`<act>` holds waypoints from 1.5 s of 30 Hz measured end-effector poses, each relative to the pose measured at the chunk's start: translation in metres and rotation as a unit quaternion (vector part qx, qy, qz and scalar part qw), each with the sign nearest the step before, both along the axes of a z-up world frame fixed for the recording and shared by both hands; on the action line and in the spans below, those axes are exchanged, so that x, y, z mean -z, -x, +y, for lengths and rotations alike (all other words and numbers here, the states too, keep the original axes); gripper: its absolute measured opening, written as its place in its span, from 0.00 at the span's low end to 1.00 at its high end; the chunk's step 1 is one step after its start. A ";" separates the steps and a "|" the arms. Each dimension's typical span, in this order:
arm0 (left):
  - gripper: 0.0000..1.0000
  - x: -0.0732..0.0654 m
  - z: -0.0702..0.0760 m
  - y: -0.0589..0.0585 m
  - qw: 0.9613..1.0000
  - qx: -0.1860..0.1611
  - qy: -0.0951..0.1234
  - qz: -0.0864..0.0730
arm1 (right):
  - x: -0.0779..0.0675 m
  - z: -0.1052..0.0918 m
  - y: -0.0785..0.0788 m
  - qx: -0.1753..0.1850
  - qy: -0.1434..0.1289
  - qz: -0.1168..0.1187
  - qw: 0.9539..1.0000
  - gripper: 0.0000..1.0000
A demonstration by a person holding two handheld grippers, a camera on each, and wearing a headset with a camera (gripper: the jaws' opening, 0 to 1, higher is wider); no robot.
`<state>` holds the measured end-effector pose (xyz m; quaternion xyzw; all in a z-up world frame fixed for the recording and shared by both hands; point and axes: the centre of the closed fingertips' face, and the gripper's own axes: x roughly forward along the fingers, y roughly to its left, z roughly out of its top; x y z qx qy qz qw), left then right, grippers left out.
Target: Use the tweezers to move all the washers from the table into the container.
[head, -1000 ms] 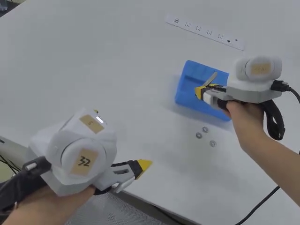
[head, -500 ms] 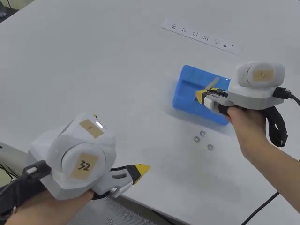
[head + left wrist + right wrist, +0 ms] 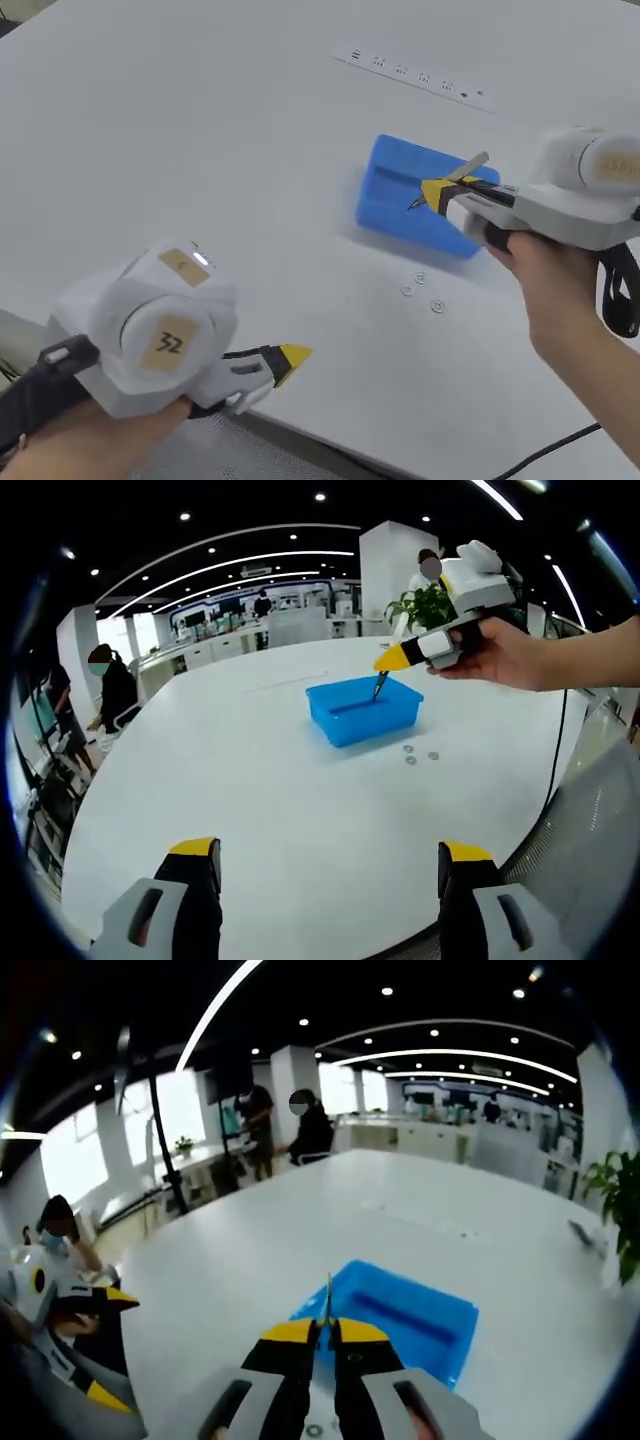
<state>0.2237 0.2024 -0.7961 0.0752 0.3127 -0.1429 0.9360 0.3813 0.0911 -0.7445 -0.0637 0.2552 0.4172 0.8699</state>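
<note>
The blue container [image 3: 400,170] stands on the white table right of centre. My right gripper [image 3: 430,193] hovers over the container's near right part, shut on metal tweezers [image 3: 462,171] whose tip points down into it; whether the tip holds a washer I cannot tell. Three small washers [image 3: 419,278] lie on the table just in front of the container. In the right gripper view the tweezers [image 3: 328,1298] stick out between the closed jaws above the container [image 3: 410,1322]. My left gripper [image 3: 285,358] waits open at the table's near edge, far from the washers [image 3: 411,761].
A white power strip [image 3: 415,75] lies behind the container. The table edge [image 3: 330,440] runs just under my left gripper. A black cable [image 3: 560,440] trails off at the lower right. People and desks fill the office behind the table.
The head camera has shifted. The right gripper has drawn slightly right over the container, and the tweezers' tip now shows. The left gripper has hardly moved.
</note>
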 end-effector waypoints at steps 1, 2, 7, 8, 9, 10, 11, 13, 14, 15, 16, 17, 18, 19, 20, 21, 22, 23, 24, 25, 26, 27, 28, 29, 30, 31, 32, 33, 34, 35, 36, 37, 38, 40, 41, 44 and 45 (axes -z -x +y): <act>0.91 0.000 0.000 0.000 1.000 0.000 -0.001 0.000 | -0.004 0.000 0.006 -0.002 0.001 -0.004 1.000 0.03; 0.91 0.000 0.000 0.000 1.000 0.001 -0.002 0.000 | -0.004 -0.001 0.008 -0.005 0.004 -0.006 1.000 0.03; 0.91 0.000 0.000 0.000 1.000 0.001 0.000 0.001 | -0.001 0.000 0.027 -0.019 0.019 -0.014 1.000 0.03; 0.91 0.000 0.000 0.000 1.000 0.001 -0.001 0.001 | 0.001 0.000 0.029 -0.022 0.022 -0.013 0.999 0.03; 0.91 0.000 0.000 0.001 1.000 0.002 -0.001 0.001 | 0.004 -0.001 0.032 -0.024 0.025 -0.011 0.999 0.03; 0.91 0.000 -0.001 0.001 1.000 0.002 -0.001 0.001 | 0.006 -0.002 0.034 -0.025 0.027 -0.010 0.999 0.03; 0.91 0.000 -0.001 0.000 1.000 0.002 -0.001 0.001 | 0.008 -0.002 0.036 -0.026 0.027 -0.008 0.999 0.03; 0.91 0.000 0.000 0.000 1.000 0.000 0.000 0.001 | 0.014 -0.004 0.042 -0.028 0.029 0.002 0.999 0.03; 0.91 0.000 0.000 0.000 1.000 0.000 0.001 0.001 | 0.019 -0.005 0.044 -0.029 0.035 0.003 0.999 0.03; 0.91 0.000 0.000 0.000 1.000 0.000 0.001 0.001 | 0.020 -0.006 0.045 -0.029 0.036 0.004 0.999 0.03; 0.91 0.000 0.000 0.001 1.000 0.000 0.000 0.002 | 0.025 -0.008 0.047 -0.029 0.041 0.007 0.999 0.03; 0.91 0.000 0.000 0.001 1.000 0.001 0.000 0.002 | 0.028 -0.009 0.047 -0.029 0.043 0.010 0.999 0.03; 0.91 0.000 0.000 0.001 1.000 0.002 -0.001 0.002 | 0.033 -0.011 0.049 -0.028 0.047 0.014 0.998 0.03; 0.91 0.000 -0.001 0.001 1.000 0.003 -0.001 0.002 | 0.036 -0.013 0.049 -0.027 0.051 0.015 0.998 0.03; 0.91 0.001 -0.001 0.001 1.000 0.003 -0.001 0.003 | 0.039 -0.015 0.050 -0.027 0.055 0.017 0.998 0.03; 0.91 0.001 -0.001 0.001 1.000 0.003 -0.001 0.003 | 0.044 -0.017 0.050 -0.026 0.060 0.020 0.998 0.03; 0.91 0.001 -0.001 0.001 1.000 0.003 -0.001 0.003 | 0.046 -0.018 0.051 -0.026 0.061 0.022 0.998 0.03; 0.90 0.001 -0.001 0.001 1.000 0.003 -0.001 0.003 | 0.051 -0.020 0.051 -0.025 0.062 0.028 0.997 0.03; 0.90 0.001 -0.001 0.002 1.000 0.004 0.000 0.005 | 0.053 -0.020 0.051 -0.024 0.063 0.033 0.997 0.04; 0.89 0.001 -0.002 0.002 1.000 0.005 0.001 0.005 | 0.057 -0.021 0.051 -0.023 0.065 0.038 0.997 0.04; 0.89 0.001 -0.002 0.002 1.000 0.006 0.001 0.005 | 0.059 -0.021 0.052 -0.024 0.067 0.039 0.997 0.04; 0.89 0.001 -0.001 0.002 1.000 0.005 0.000 0.005 | 0.063 -0.022 0.052 -0.024 0.073 0.040 0.996 0.04; 0.89 0.001 -0.001 0.001 1.000 0.005 0.000 0.005 | 0.064 -0.023 0.051 -0.023 0.075 0.039 0.996 0.04; 0.89 0.001 -0.001 0.001 1.000 0.004 0.001 0.004 | 0.066 -0.024 0.051 -0.023 0.078 0.039 0.996 0.04; 0.89 0.001 -0.001 0.001 1.000 0.004 0.002 0.004 | 0.067 -0.025 0.050 -0.022 0.079 0.041 0.996 0.04; 0.89 0.001 -0.001 0.001 1.000 0.004 0.001 0.006 | 0.068 -0.025 0.050 -0.022 0.079 0.044 0.996 0.04; 0.89 0.002 -0.001 0.001 1.000 0.004 0.001 0.006 | 0.067 -0.025 0.051 -0.021 0.075 0.047 0.996 0.04; 0.89 0.002 -0.001 0.001 1.000 0.004 0.000 0.007 | 0.067 -0.024 0.052 -0.021 0.071 0.049 0.996 0.04; 0.89 0.002 -0.001 0.001 1.000 0.004 0.000 0.006 | 0.065 -0.024 0.053 -0.021 0.066 0.052 0.996 0.04; 0.89 0.001 -0.001 0.001 1.000 0.003 0.000 0.005 | 0.065 -0.023 0.053 -0.022 0.066 0.052 0.996 0.04; 0.89 0.001 0.000 0.001 1.000 0.003 0.000 0.006 | 0.066 -0.023 0.055 -0.024 0.068 0.051 0.996 0.04; 0.89 0.001 0.000 0.001 1.000 0.002 0.000 0.005 | 0.066 -0.022 0.055 -0.027 0.069 0.050 0.996 0.04; 0.89 0.001 0.000 0.001 1.000 0.001 0.000 0.004 | 0.066 -0.022 0.056 -0.028 0.069 0.050 0.996 0.04; 0.89 0.000 0.000 0.001 1.000 0.001 0.001 0.002 | 0.068 -0.022 0.055 -0.029 0.068 0.052 0.996 0.04; 0.89 0.001 0.000 0.001 1.000 0.001 0.000 0.004 | 0.069 -0.022 0.055 -0.028 0.067 0.053 0.996 0.04; 0.89 0.001 0.000 0.001 1.000 0.001 -0.001 0.003 | 0.069 -0.021 0.054 -0.029 0.066 0.049 0.996 0.04; 0.89 0.001 0.000 0.001 1.000 0.000 0.000 0.003 | 0.069 -0.021 0.053 -0.030 0.064 0.049 0.996 0.04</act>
